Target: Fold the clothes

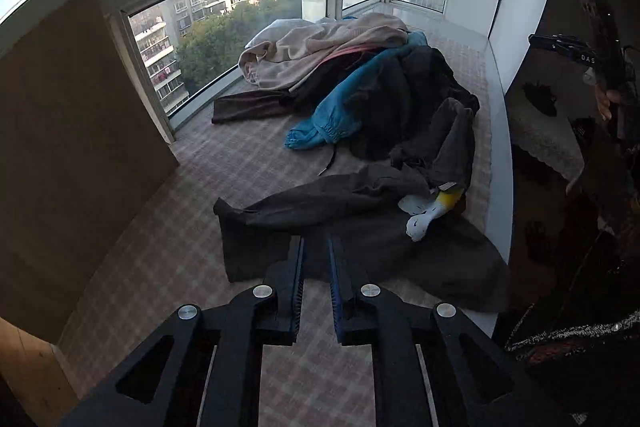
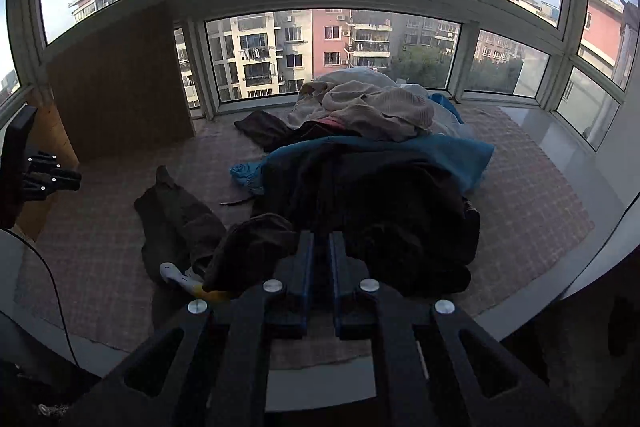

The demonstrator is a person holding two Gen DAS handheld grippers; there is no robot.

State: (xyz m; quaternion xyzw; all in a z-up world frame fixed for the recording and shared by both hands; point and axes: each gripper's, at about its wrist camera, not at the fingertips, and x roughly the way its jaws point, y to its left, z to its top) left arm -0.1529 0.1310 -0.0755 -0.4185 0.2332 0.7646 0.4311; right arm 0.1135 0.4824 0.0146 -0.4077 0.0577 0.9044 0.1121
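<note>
we see a big heap of clothes [image 1: 360, 87] on a checked mat [image 1: 180, 247] in a window bay, with tall glass windows [image 2: 332, 47] behind it. on top of the heap lies a cream cloth [image 1: 320, 47], under it a blue cloth [image 1: 332, 111] and some black ones. nearer to us a dark grey garment [image 1: 352, 227] is spread out flat on the mat, with a white and yellow patch [image 1: 432, 211] on it. our left gripper [image 1: 316, 247] hangs just above the near edge of that grey garment. its fingers [image 1: 296, 275] have a small gap between them and hold nothing. our right gripper [image 2: 320, 243] points at the dark clothes at the front of the heap. its fingers [image 2: 306, 267] are close together too, and we cannot tell if any cloth is pinched there. a brown board [image 1: 72, 147] leans at the left side of the bay.
</note>
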